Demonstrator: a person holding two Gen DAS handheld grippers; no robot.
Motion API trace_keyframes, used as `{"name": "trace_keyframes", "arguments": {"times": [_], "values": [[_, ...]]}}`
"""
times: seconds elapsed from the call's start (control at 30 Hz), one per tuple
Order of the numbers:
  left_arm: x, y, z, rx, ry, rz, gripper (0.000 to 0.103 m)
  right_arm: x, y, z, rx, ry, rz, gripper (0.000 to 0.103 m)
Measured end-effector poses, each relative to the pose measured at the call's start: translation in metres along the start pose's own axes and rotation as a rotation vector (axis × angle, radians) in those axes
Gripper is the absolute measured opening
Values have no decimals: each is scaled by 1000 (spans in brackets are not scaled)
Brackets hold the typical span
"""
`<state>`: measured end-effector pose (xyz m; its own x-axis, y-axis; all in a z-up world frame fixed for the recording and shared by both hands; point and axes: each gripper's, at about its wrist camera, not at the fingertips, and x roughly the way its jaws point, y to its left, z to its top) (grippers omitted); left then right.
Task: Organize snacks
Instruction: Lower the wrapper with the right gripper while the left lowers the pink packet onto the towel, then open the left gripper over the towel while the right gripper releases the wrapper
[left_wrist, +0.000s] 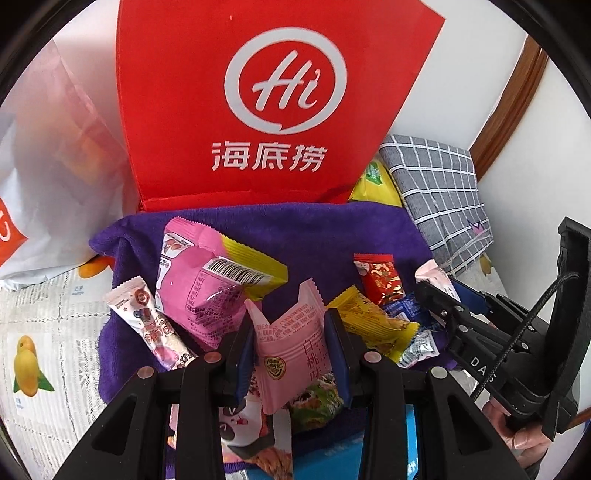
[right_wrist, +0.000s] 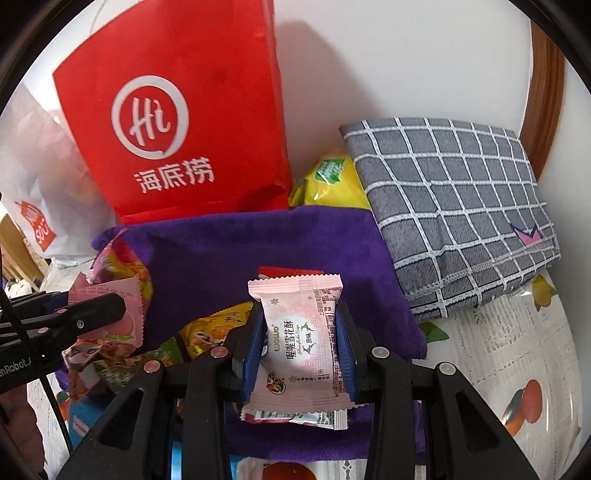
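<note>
A pale pink snowflake-crisp packet sits clamped between the blue pads of the right tongs, its long axis running straight away from the tongs, crimped top edge pointing toward the red paper bag. The packet is pillow-shaped, glossy, printed with dark lettering and small reindeer. The left tongs likewise grip a second snack, a pink peach-flavour packet, held at its lower half with a notched top edge leaning toward the same red bag. Both tongs are narrowly closed on their packets.

Both packets hang above a purple towel spread in front of the red bag. Loose snacks lie on it: a large pink wrapper, a slim pink stick, a yellow packet, a small red one. To the right of the red bag sit a yellow pouch and a folded grey checked cloth. The right tongs seem nearer that cloth; the left nearer the bag's front.
</note>
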<state>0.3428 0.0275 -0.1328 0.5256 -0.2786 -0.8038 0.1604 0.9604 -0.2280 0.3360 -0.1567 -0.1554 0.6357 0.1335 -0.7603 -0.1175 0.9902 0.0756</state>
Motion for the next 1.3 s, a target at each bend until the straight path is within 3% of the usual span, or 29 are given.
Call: {"name": "trace_keyframes", "arguments": {"times": [0.63, 0.87, 1.07, 1.2, 1.3], "values": [[32, 2, 1, -26, 62, 2, 34, 22, -2, -1, -20, 40, -1, 37], [34, 1, 1, -33, 70, 4, 35, 24, 0, 2, -30, 50, 6, 42], [28, 6, 0, -60, 74, -12, 43, 17, 3, 1, -35, 58, 6, 47], [17, 6, 0, -67, 61, -33, 58, 9, 5, 0, -30, 55, 19, 53], [7, 4, 0, -69, 44, -30, 63, 3, 7, -1, -30, 56, 20, 58]]}}
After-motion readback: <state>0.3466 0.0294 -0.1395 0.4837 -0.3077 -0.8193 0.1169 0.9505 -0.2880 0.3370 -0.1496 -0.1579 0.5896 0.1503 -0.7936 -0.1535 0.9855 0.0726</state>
